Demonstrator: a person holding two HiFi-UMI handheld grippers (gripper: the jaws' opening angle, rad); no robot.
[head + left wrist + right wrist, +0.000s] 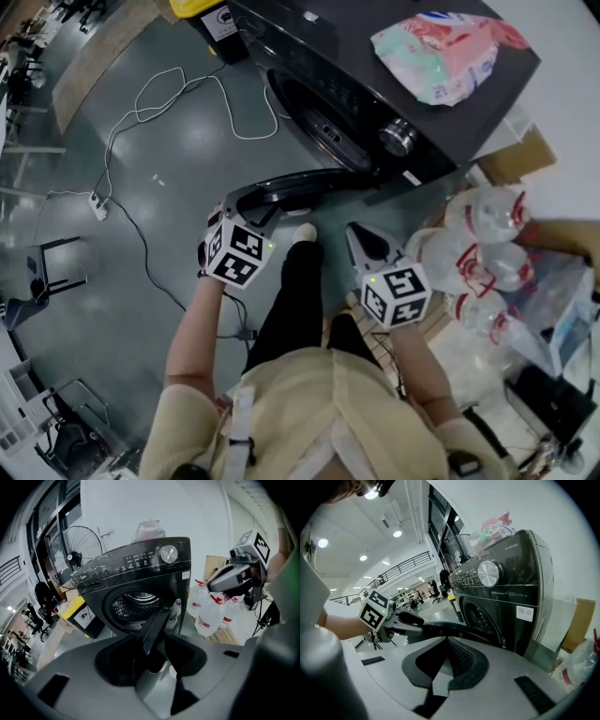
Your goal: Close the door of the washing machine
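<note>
The black washing machine [375, 84] stands ahead with its round drum opening [314, 112] uncovered. Its door [309, 183] is swung wide out toward me and shows edge-on. My left gripper [246, 202] is at the door's outer rim; in the left gripper view the door [154, 625] runs in between the jaws of that gripper [157, 658], which look shut on it. The right gripper view shows the left gripper [401, 618] lying on the door [454, 629] rim. My right gripper [361, 239] hangs free to the right of the door, jaws together, holding nothing.
Several large water bottles [478, 253] crowd the floor at the right of the machine, by a cardboard box [516, 155]. A pink and green bag [450, 52] lies on the machine's top. A white cable with a power strip [98, 206] trails across the floor at left. My foot [305, 232] is under the door.
</note>
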